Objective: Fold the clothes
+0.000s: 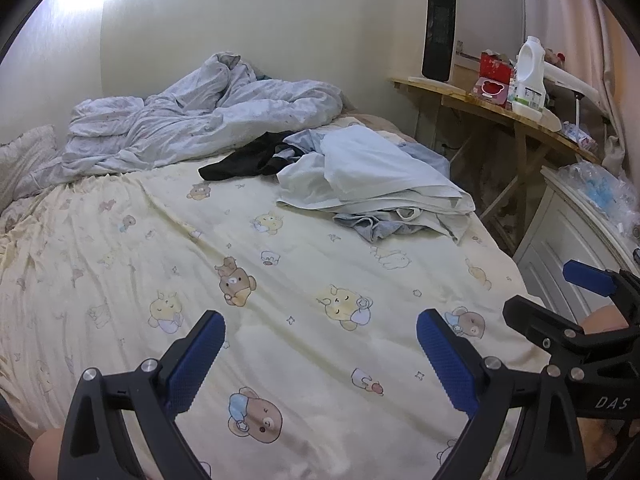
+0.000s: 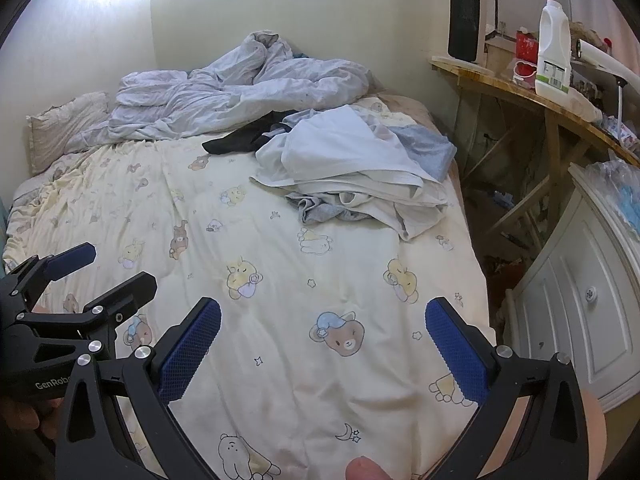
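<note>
A heap of clothes lies at the far right of the bed: a white garment (image 1: 372, 172) (image 2: 340, 160) on top, a grey-blue piece (image 1: 368, 226) (image 2: 320, 208) under its near edge, a light blue one (image 2: 428, 148) to the right, a black garment (image 1: 248, 160) (image 2: 236, 140) behind. My left gripper (image 1: 320, 320) hovers open over the bare cartoon-print sheet (image 1: 160, 240), well short of the heap. My right gripper (image 2: 323, 308) is open too, beside it, nothing between its blue pads (image 2: 188, 348). The right gripper (image 1: 560, 296) also shows in the left wrist view, the left gripper (image 2: 116, 264) in the right wrist view.
A crumpled pale duvet (image 1: 192, 120) and a pillow (image 1: 24, 156) fill the bed's far side by the wall. A wooden shelf table (image 1: 500, 108) with a white jug (image 1: 528, 76) and a black heater (image 1: 440, 24) stands right. A white cabinet (image 2: 580, 292) borders the bed's near right.
</note>
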A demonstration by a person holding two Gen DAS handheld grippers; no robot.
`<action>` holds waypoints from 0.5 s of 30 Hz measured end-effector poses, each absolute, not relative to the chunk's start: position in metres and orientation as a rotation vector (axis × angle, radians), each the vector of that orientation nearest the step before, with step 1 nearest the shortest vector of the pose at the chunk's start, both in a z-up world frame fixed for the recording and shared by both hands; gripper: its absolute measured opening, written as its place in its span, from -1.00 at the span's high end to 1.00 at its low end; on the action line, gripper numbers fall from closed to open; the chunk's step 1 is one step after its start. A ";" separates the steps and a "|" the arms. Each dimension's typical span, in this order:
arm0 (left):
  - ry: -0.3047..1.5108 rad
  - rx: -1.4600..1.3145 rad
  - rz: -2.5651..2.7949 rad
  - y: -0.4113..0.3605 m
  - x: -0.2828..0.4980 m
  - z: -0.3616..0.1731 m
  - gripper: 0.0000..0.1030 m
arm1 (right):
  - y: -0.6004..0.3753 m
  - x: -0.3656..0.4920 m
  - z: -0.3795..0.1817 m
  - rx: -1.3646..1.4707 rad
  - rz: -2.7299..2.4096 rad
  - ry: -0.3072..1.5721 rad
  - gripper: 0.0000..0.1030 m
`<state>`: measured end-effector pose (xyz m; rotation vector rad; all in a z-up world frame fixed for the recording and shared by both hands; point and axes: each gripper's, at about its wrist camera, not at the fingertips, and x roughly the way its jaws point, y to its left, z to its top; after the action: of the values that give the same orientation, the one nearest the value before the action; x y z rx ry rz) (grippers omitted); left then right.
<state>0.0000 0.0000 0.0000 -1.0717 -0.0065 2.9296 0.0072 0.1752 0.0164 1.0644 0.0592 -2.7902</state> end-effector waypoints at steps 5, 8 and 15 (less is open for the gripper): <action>-0.028 -1.080 2.917 -0.004 -0.001 0.001 -0.89 | 0.176 0.008 0.018 1.065 -2.791 0.069 -1.00; -0.028 -1.073 2.923 -0.002 0.000 -0.001 -0.89 | 0.175 0.004 0.013 1.067 -2.791 0.069 -1.00; -0.022 -1.084 2.920 0.000 -0.004 -0.004 -0.89 | 0.173 0.006 0.014 1.066 -2.795 0.078 -1.00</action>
<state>-0.0035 0.0004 -0.0036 -1.0836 -0.0218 2.9196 0.0058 0.1733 0.0143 1.0663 0.0778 -2.7950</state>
